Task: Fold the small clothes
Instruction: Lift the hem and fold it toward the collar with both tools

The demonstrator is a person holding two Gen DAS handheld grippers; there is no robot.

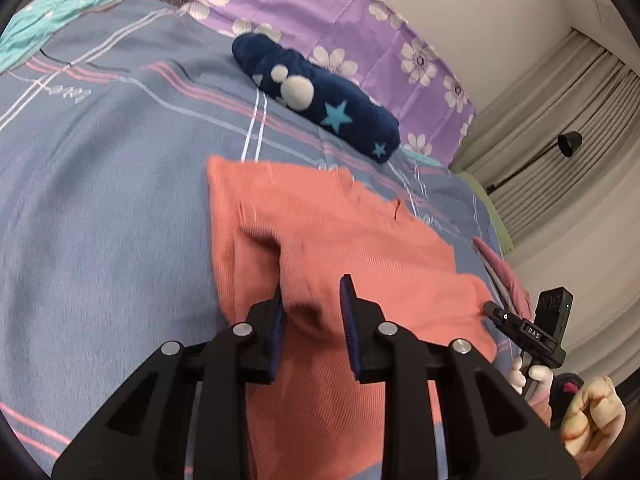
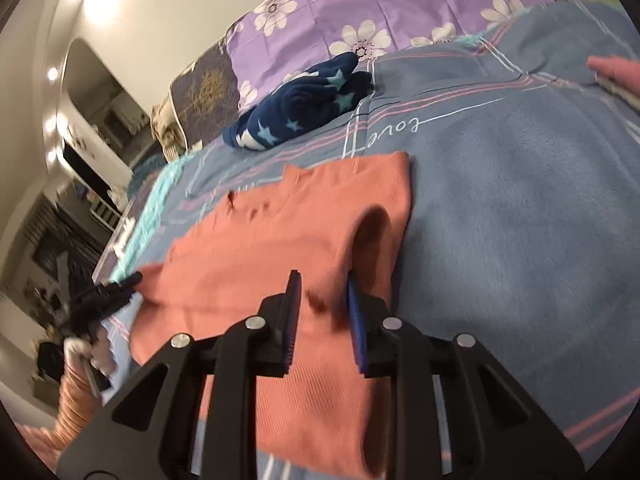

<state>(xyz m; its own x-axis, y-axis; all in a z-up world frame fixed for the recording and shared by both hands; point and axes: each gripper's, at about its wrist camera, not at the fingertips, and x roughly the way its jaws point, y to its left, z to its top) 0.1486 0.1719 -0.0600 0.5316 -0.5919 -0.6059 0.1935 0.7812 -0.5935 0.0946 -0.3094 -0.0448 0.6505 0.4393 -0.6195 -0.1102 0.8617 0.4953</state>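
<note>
A small coral-orange knit top point(image 1: 320, 232) lies on the blue-grey striped blanket point(image 1: 100, 200), partly folded; it also shows in the right wrist view point(image 2: 280, 240). My left gripper point(image 1: 312, 312) is open, its jaws either side of a raised fold at the top's left edge. My right gripper point(image 2: 324, 304) is open, its jaws either side of a raised fold at the top's right edge. The right gripper shows in the left wrist view point(image 1: 496, 314) at the top's right corner. The left gripper shows in the right wrist view point(image 2: 132, 280) at the left corner.
A folded navy fleece garment with stars point(image 1: 320, 96) lies beyond the top, also seen in the right wrist view point(image 2: 304, 100). A purple flowered pillow point(image 1: 360, 24) lies behind it. A pink cloth point(image 1: 504, 272) lies at the bed's right edge. Curtains point(image 1: 560, 120) hang at right.
</note>
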